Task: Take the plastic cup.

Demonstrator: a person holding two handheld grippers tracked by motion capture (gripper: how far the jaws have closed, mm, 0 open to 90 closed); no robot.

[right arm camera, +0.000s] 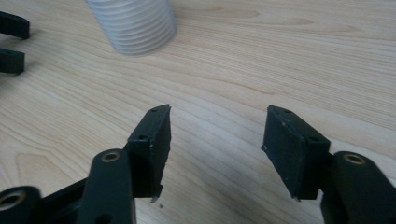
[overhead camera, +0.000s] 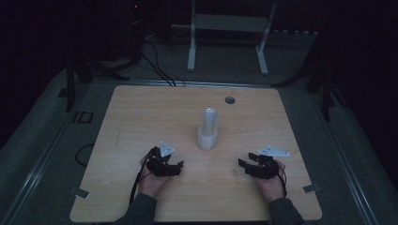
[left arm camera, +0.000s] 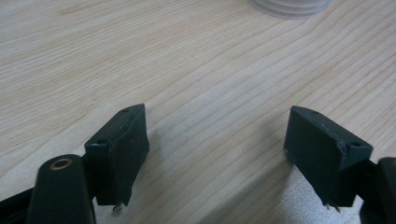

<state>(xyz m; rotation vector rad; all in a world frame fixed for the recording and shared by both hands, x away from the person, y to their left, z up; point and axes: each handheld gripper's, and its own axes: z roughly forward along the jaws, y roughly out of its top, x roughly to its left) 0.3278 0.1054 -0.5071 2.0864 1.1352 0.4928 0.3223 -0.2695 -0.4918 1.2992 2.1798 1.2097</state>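
Note:
A stack of ribbed, whitish plastic cups stands upright near the middle of the wooden table. My left gripper lies low near the front, left of the stack, held in a hand. Its jaws stand apart over bare wood, and the stack's base is just ahead. My right gripper sits to the stack's right at the same depth, also hand-held. It is open with nothing between the pads. The cup stack shows ahead to its left, with the left gripper's jaw tips beyond.
A round hole is set in the table's far side. Behind the table a white metal frame stands on the floor, with black cables running beside it. The room around is dark.

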